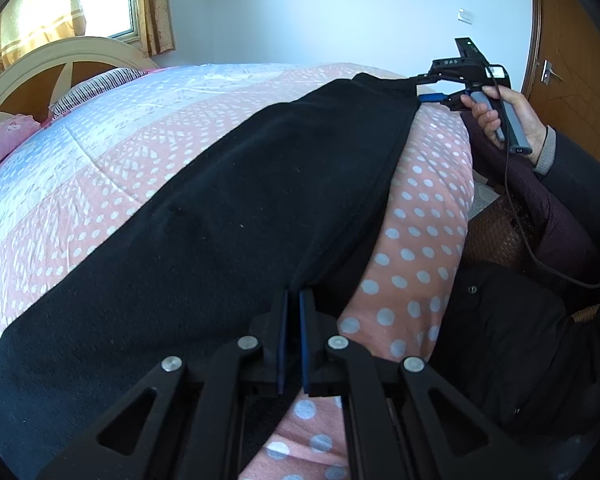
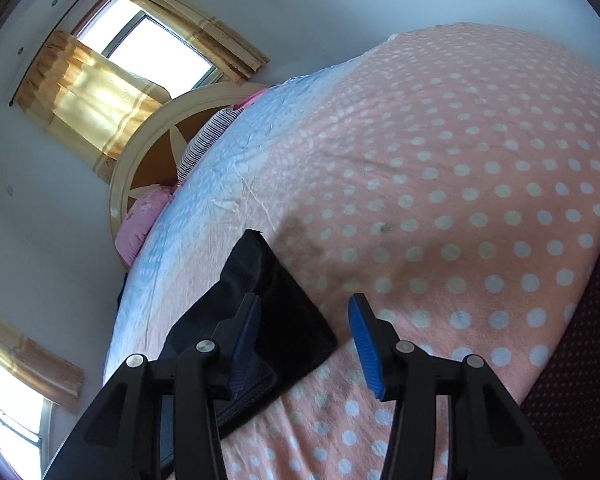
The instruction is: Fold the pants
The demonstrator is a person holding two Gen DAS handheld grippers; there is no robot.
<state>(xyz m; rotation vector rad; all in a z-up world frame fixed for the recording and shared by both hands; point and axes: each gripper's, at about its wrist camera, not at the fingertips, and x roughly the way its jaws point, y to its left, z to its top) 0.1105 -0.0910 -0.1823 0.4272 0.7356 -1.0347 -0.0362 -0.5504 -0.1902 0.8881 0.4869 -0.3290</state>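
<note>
Item: black pants (image 1: pixel 228 200), laid lengthwise across a bed covered by a quilt (image 1: pixel 100 152) with pale blue and pink bands dotted white. In the left wrist view, listed from left to right:

- Cream and wood headboard (image 1: pixel 40 76) at far left, with a striped pillow (image 1: pixel 96 88) and a pink pillow (image 1: pixel 4 140) against it. A curtained window (image 1: pixel 104 0) is seen above.
- Pants: spread over the middle of the quilt, running from the lower left toward the upper right.
- Left gripper (image 1: pixel 293 300): at bottom centre, jaws drawn almost together, a seam edge of the pants pinched between the blue pads.
- Right gripper (image 1: pixel 430 87): at upper right, held in a hand (image 1: pixel 508 116), positioned at the far end of the pants.
- Wooden door (image 1: pixel 572 60) at far right, beyond a sleeve (image 1: pixel 580 184).

In the right wrist view, left to right:

- Window and headboard at upper left.
- A folded corner of the pants lies on the quilt beside and partly under the left finger.
- Right gripper jaws stand apart. The right pad (image 2: pixel 366 348) is clear of the cloth, with only dotted quilt beneath it; nothing is gripped.
</note>
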